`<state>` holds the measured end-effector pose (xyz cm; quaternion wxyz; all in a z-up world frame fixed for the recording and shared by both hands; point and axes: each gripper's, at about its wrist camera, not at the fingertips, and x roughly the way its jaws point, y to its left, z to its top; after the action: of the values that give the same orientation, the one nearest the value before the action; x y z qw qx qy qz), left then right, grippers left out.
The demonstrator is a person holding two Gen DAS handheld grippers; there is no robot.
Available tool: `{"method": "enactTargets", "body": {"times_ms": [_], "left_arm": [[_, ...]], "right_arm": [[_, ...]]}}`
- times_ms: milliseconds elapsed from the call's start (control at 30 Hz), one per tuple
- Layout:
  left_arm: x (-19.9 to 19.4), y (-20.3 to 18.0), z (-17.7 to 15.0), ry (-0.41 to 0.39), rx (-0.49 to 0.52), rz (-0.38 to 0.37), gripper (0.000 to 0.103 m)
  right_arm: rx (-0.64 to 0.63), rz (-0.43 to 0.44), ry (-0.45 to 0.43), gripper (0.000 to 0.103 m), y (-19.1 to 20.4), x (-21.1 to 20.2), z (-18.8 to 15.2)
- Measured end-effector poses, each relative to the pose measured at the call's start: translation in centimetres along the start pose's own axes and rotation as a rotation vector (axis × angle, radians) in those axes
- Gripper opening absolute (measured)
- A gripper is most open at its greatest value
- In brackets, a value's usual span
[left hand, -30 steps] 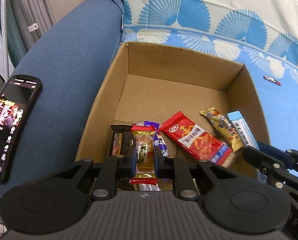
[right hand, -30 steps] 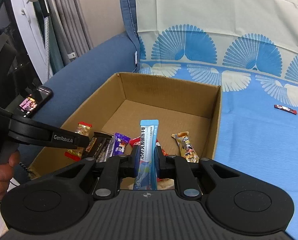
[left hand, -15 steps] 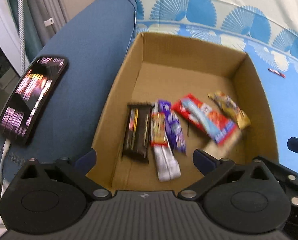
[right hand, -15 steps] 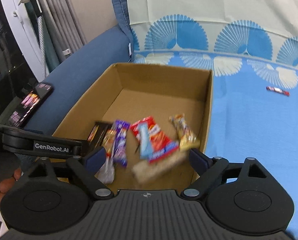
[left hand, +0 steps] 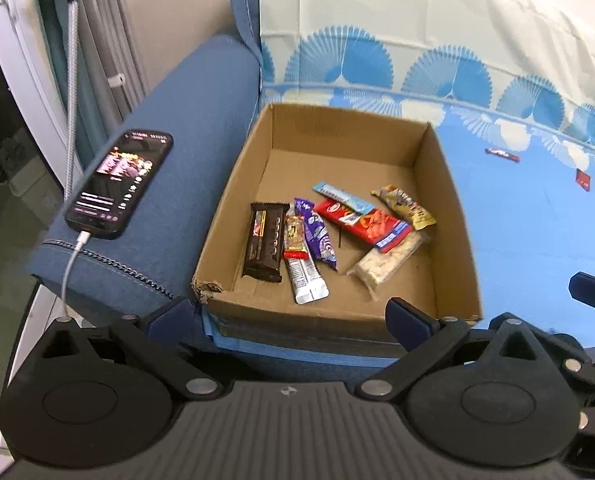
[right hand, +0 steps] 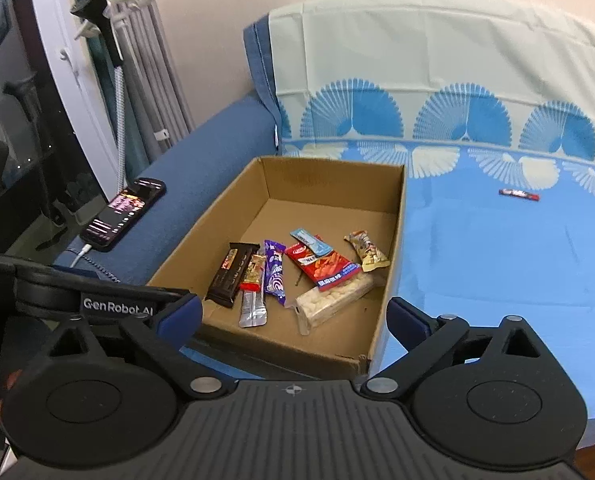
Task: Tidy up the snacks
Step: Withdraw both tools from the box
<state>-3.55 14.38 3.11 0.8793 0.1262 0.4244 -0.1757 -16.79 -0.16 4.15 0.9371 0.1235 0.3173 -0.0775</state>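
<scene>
The snacks [left hand: 333, 236] are seen lying in the cardboard box [left hand: 453, 216] on the blue sofa [left hand: 201, 120]. The left gripper [left hand: 289, 316] is held wide open and empty. The right gripper [right hand: 293, 316] is opening, with nothing held between its jaws.

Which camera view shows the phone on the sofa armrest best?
The left wrist view: the phone lies close and large, its lit screen and plugged-in cable clear. The right wrist view shows it smaller, farther off and foreshortened.
</scene>
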Motion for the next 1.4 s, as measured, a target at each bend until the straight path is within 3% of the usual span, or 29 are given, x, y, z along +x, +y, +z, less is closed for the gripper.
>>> {"method": "enactTargets", "body": {"times_ms": [667, 1000, 1400], "left_arm": [[-7.6, -2.8, -3.4, -0.127, 0.063, 0.032, 0.103], [-7.9, -3.3, -3.6, -0.131, 0.080, 0.033, 0.103], [-5.8, -4.9, -2.8, -0.076, 0.112, 0.037, 0.103]], "right_arm": [[0.003, 0.001, -0.163, 0.100, -0.4, -7.9, -2.3], [0.011, -0.004, -0.176, 0.100, -0.8, -8.5, -2.6], [0.058, -0.005, -0.141, 0.100, -2.5, -7.2, -2.8]]}}
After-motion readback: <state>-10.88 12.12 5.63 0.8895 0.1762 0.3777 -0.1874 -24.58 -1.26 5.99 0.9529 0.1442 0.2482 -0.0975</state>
